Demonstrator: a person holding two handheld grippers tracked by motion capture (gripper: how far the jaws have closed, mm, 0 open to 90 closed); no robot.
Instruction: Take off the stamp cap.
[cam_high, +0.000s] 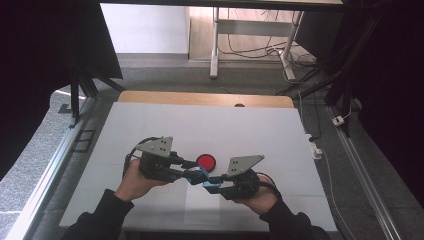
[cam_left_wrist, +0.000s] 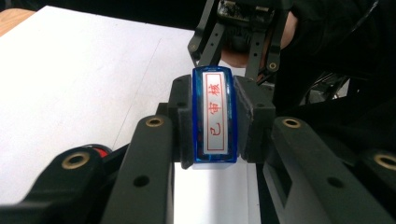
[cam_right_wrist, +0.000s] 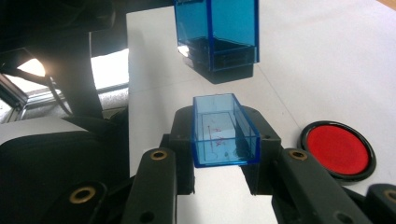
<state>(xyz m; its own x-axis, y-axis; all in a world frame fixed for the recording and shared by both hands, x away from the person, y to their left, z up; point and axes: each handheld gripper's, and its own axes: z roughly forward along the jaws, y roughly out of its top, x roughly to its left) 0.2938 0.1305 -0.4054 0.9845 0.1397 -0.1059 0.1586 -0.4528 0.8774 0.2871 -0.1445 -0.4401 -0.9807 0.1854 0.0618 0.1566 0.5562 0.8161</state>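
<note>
Stamp body (cam_left_wrist: 215, 116), blue with a red-lettered label, sits clamped in the left gripper (cam_high: 192, 164) jaws above the worktop (cam_high: 150, 125), while the right gripper (cam_high: 207, 182) jaws clasp its clear blue cap (cam_right_wrist: 224, 130) just apart, probably freeing the stamp for the red ink pad (cam_high: 206, 161) beyond.

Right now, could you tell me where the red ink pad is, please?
The red ink pad lies on the white table, mid-table in the high view, just beyond the two grippers' tips.

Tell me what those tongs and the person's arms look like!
Each pair of tongs is black, with two chunky jaws, brass-coloured rivets and blue bits near the front. The left tongs and right tongs each carry a grey three-cornered plate with little holes on top, and a black cable loops behind. The person wears dark sleeves.
</note>
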